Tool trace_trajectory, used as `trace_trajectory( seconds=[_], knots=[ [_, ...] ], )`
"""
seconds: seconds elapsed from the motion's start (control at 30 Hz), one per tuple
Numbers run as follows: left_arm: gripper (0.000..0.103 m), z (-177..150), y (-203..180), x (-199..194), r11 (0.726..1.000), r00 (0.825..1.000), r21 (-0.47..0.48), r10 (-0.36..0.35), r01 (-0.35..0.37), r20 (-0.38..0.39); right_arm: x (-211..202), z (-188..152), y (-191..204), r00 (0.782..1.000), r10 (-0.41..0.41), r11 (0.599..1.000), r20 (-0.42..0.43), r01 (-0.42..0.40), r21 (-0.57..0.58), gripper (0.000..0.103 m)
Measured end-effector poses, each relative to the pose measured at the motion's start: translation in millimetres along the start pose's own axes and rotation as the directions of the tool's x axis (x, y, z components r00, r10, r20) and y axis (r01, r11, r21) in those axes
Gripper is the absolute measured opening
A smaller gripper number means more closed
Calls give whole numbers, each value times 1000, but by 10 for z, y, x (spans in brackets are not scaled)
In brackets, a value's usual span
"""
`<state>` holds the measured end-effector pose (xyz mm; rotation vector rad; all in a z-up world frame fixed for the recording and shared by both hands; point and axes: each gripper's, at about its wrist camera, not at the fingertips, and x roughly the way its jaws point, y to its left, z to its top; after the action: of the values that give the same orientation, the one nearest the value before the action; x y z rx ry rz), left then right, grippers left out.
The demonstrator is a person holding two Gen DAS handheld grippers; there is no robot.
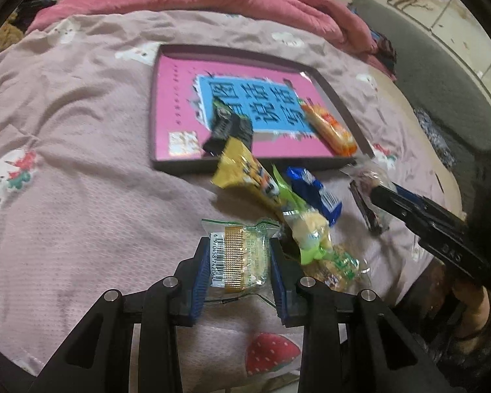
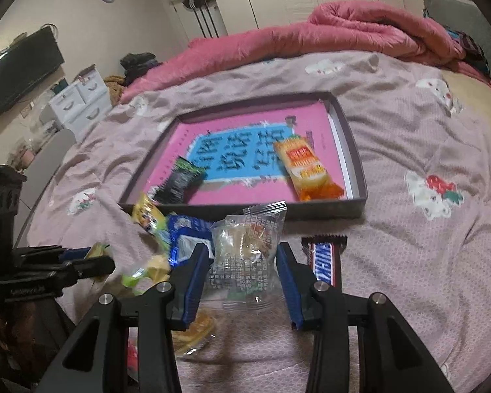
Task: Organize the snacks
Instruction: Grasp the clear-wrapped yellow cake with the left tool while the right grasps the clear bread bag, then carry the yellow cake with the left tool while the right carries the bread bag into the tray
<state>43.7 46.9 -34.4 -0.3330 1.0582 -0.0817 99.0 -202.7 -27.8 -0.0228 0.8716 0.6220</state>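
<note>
Both hands already carry something, so the coming move depends on one relation: the shallow box lies straight ahead of both grippers, beyond the small heap of snacks on the bedcover.

The left gripper is closed on a clear packet with a golden wafer-like biscuit; the blue pads press its two sides, and the packet's long axis runs along the fingers, toward the box. A barcode runs along its left edge, but I cannot read all the digits with certainty.

The right gripper is clamped on a clear packet of pale pastry, with red and dark Chinese print too blurred to read. This packet also stands lengthwise between the fingers, its crimped top pointing at the near wall of the box.

I judge that the right hand is a little nearer to the box.

Inside the box lies a pink book cover with large Chinese characters on a blue patch; I cannot read them safely. On it rest an orange packet on the right side and a black and green packet at the left near corner.

Just right of the right gripper lies a brown bar marked "SNICKERS", only part of the word showing. A yellow packet and a blue packet wait in front of the box.
</note>
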Motion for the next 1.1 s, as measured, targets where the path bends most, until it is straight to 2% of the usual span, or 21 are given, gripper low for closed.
trace_trajectory(
  seconds=[0.53,1.1],
  knots=[
    [35,238,67,-214,998,994,-22,58,-56,94,-86,149,58,998,6,1000,63,-4,-29,43],
    [35,603,72,-142,994,984,-35,108,-104,142,-41,394,61,994,9,999,105,-5,-35,43]
  ],
)
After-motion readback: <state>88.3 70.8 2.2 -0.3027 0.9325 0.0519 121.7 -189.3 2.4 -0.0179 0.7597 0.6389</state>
